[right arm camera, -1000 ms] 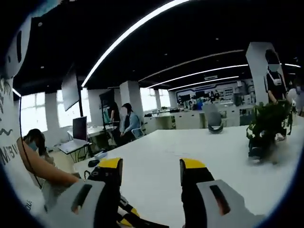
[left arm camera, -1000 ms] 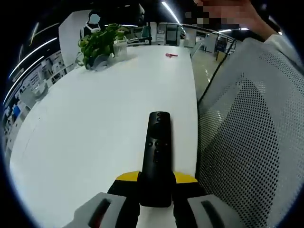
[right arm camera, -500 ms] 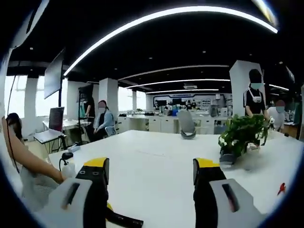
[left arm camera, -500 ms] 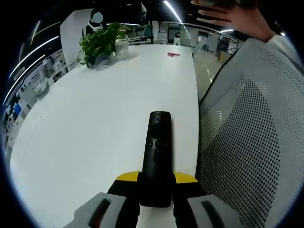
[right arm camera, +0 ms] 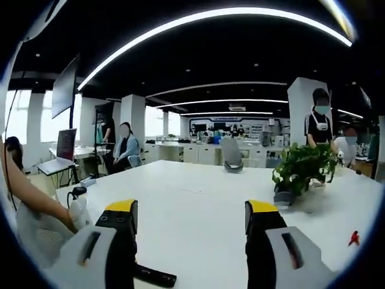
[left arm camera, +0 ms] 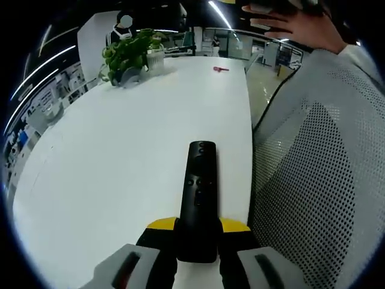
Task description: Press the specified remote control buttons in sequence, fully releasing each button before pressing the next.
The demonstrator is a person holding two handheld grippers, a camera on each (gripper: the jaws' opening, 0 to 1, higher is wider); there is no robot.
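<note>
Left hand-held gripper unchanged over the last second: jaws closed on the near end of the slim black plastic remote control, which points straight ahead over the white bench. Right hand-held gripper has levelled out, jaws wide apart, empty, remote low between them. No button contacted yet; pressing presumably next.

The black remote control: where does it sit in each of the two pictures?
Left gripper view: the remote control runs up the lower middle, its near end clamped in the left tool.
Right gripper view: a dark end of it lies at the bottom, just right of the left yellow tip.
Shared landmark: the potted plant on the white table.
</note>
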